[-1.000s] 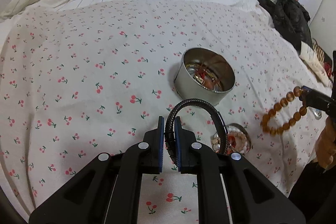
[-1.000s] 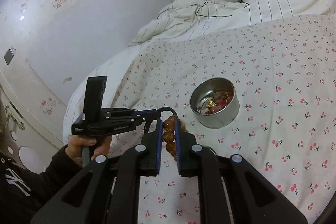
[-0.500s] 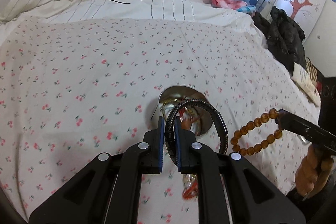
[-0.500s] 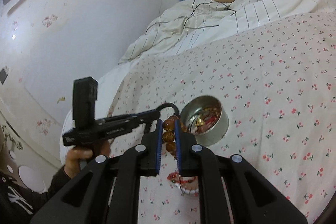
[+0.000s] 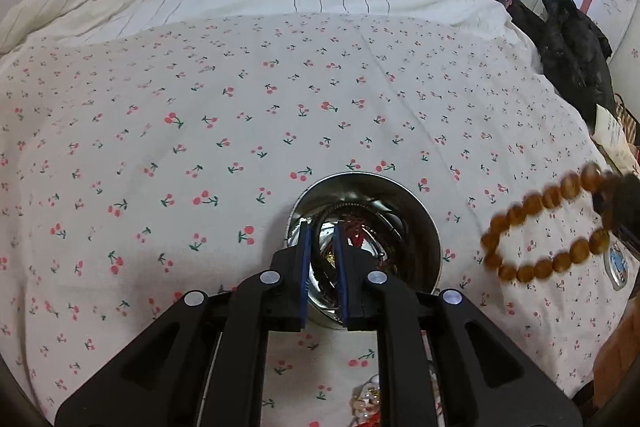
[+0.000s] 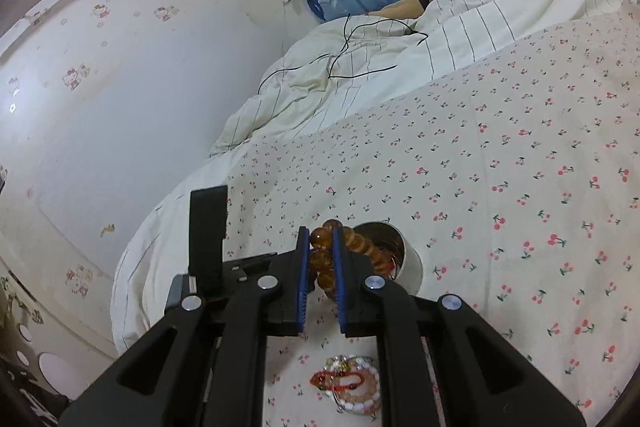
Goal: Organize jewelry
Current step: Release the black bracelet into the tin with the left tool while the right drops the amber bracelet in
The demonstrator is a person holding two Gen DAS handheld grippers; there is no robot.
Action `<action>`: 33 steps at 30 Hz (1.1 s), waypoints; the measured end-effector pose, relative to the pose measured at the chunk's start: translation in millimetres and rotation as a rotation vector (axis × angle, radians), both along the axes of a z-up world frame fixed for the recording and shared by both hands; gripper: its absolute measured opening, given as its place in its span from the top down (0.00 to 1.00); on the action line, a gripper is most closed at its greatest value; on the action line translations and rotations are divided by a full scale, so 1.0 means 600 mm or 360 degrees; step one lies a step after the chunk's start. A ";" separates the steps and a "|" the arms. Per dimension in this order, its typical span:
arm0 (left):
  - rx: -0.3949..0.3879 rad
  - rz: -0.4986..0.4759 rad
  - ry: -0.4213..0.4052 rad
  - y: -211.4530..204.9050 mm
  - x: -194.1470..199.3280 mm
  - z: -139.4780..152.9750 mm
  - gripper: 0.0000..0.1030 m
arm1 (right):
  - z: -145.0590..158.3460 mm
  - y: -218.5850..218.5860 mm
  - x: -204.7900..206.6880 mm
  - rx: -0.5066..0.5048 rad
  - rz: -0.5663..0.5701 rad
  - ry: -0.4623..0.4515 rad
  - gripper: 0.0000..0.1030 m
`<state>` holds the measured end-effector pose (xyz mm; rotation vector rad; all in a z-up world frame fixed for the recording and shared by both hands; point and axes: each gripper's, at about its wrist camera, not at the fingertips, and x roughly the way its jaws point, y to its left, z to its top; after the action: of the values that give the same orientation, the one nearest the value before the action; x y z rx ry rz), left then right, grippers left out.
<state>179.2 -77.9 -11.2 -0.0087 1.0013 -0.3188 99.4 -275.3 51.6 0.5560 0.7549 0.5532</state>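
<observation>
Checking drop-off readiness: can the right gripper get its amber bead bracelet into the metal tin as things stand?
Probably yes: the tin is open-topped, but the left gripper hovers over its mouth.

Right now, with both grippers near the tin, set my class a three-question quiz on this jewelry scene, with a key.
1. Multiple choice: what do the jaws of the right gripper hold?
A. a string of amber beads
B. a silver ring
C. a wristwatch
2. True or false: the metal tin is empty.
3. Short answer: what is directly under the left gripper, which is shut on the black bracelet?

Key
1. A: the amber bead bracelet.
2. False: jewelry already lies inside.
3. The metal tin, which stands on the cherry-print sheet.
</observation>
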 end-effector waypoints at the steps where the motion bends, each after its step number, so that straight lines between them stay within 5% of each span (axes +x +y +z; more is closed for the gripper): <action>1: -0.0023 0.0009 -0.0007 0.007 -0.001 0.006 0.89 | -0.002 0.004 0.006 0.0006 -0.0001 0.0002 0.88; 9: -0.0146 0.0186 -0.0046 0.094 -0.001 0.028 0.82 | -0.028 0.046 0.056 0.0131 0.0069 0.0070 0.88; 11: -0.0139 0.0195 -0.0050 0.102 -0.001 0.030 0.81 | -0.051 0.058 0.074 -0.0036 0.0007 0.0189 0.85; 13: -0.0124 0.0189 -0.0052 0.105 -0.002 0.031 0.80 | -0.075 0.060 0.083 -0.0205 -0.0071 0.0297 0.60; 18: -0.0100 0.0146 -0.0037 0.096 -0.009 0.028 0.70 | -0.086 0.040 0.077 -0.0312 -0.0184 0.0348 0.57; 24: -0.0001 0.0069 -0.0026 0.085 -0.039 0.017 0.61 | -0.079 0.041 0.053 -0.0507 -0.0111 0.0325 0.52; 30: -0.0151 -0.0220 0.0127 0.077 -0.071 0.004 0.58 | -0.098 0.028 0.020 -0.0631 -0.0066 0.0371 0.43; 33: -0.0094 -0.0424 0.0141 0.051 -0.101 -0.002 0.58 | -0.100 0.009 0.009 -0.0619 -0.0079 0.0395 0.42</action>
<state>118.8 -47.1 -12.5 0.0576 1.0824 -0.5959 104.8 -270.1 -8.2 0.2821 1.0523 0.2813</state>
